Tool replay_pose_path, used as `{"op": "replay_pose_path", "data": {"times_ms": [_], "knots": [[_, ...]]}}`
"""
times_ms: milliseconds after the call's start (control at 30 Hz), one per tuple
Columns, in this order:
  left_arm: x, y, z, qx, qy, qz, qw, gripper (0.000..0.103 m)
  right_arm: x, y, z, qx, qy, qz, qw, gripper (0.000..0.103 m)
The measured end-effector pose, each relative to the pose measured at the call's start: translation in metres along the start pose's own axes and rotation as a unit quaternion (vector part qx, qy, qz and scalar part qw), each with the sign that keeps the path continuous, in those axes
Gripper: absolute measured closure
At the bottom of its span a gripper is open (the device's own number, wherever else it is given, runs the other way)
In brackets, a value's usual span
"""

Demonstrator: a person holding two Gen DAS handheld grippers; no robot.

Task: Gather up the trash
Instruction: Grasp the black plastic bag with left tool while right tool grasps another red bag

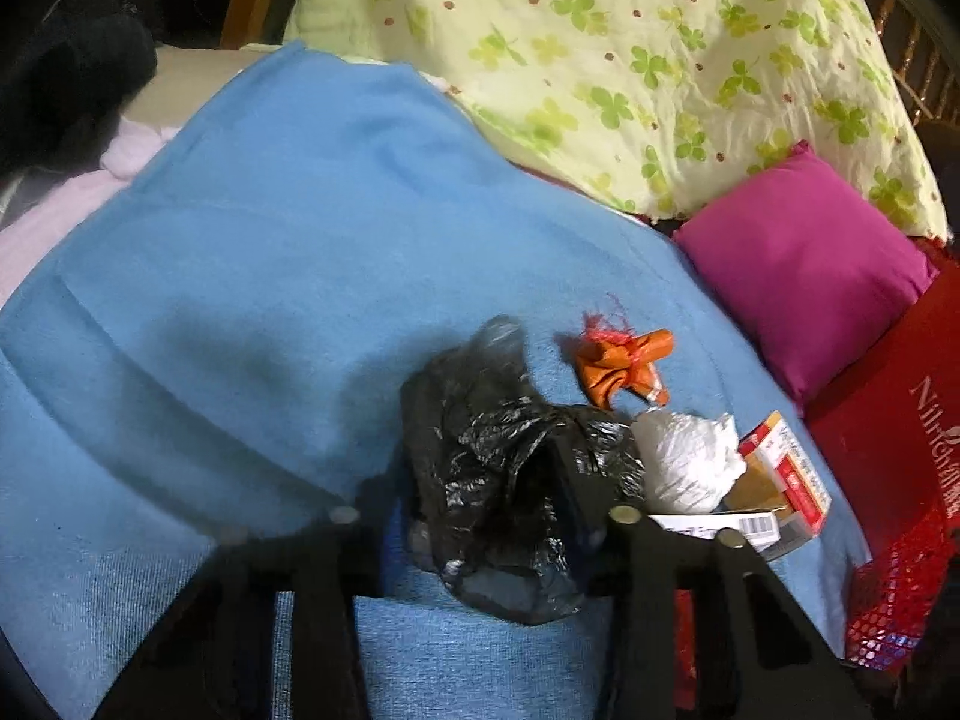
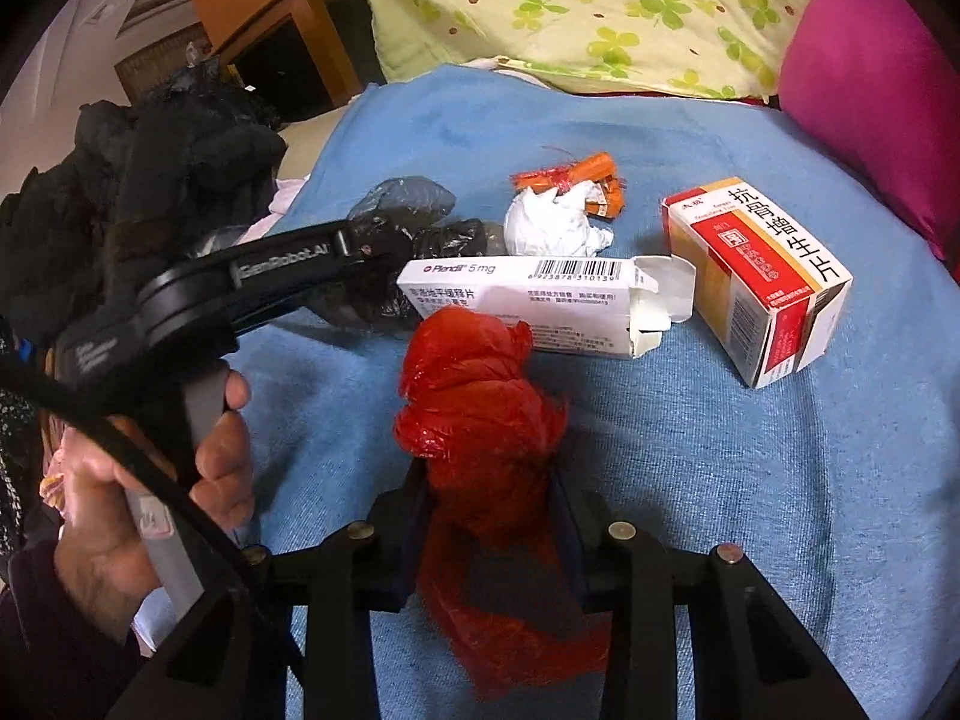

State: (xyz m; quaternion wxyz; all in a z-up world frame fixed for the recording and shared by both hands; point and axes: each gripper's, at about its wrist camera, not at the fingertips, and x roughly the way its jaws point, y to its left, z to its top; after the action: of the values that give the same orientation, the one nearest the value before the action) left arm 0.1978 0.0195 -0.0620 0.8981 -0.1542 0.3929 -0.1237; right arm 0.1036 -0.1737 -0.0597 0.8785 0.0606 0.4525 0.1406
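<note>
Left claw (image 1: 480,516) pinches the black bag (image 1: 504,480), hiding its tips; right claw (image 2: 489,510) pinches the red bag (image 2: 480,420), which covers its pads.

a: what lies around the spot?
b: a blue blanket (image 1: 288,252) spreads wide, a clover-print quilt (image 1: 630,60) heaped behind it, a magenta pillow (image 1: 804,270) just beside.
a: and further back?
b: orange-brown wooden furniture (image 2: 252,6), dimly lit.

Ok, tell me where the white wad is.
In the right wrist view the white wad lies on the blue blanket, just behind the Plendil box and against the orange wrapper.
</note>
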Motion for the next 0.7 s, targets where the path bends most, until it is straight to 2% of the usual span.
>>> {"op": "replay_pose_path", "data": {"times_ms": [33, 100, 133, 233, 467, 700], "knots": [[-0.002, -0.002, 0.0, 0.005, -0.001, -0.001, 1.0, 0.081, -0.001, 0.0, 0.0, 0.002, -0.001, 0.001, 1.0, 0.064], [-0.004, -0.004, 0.001, 0.01, 0.002, 0.001, 1.0, 0.093, -0.002, -0.001, 0.001, 0.004, -0.002, 0.001, 1.0, 0.065], [-0.006, -0.004, 0.001, 0.01, 0.001, 0.001, 1.0, 0.095, -0.003, -0.001, 0.001, 0.004, -0.004, 0.001, 1.0, 0.065], [-0.011, -0.002, 0.001, 0.009, -0.001, 0.005, 0.9999, 0.1, -0.007, 0.0, 0.0, 0.0, -0.008, 0.003, 1.0, 0.065], [-0.034, 0.004, 0.007, 0.006, -0.029, 0.014, 0.9995, 0.101, -0.017, -0.003, -0.002, 0.002, -0.016, 0.004, 1.0, 0.065], [-0.033, 0.011, 0.005, 0.006, -0.027, 0.039, 0.9989, 0.101, -0.008, -0.006, 0.0, 0.015, 0.008, 0.009, 1.0, 0.065]]}}
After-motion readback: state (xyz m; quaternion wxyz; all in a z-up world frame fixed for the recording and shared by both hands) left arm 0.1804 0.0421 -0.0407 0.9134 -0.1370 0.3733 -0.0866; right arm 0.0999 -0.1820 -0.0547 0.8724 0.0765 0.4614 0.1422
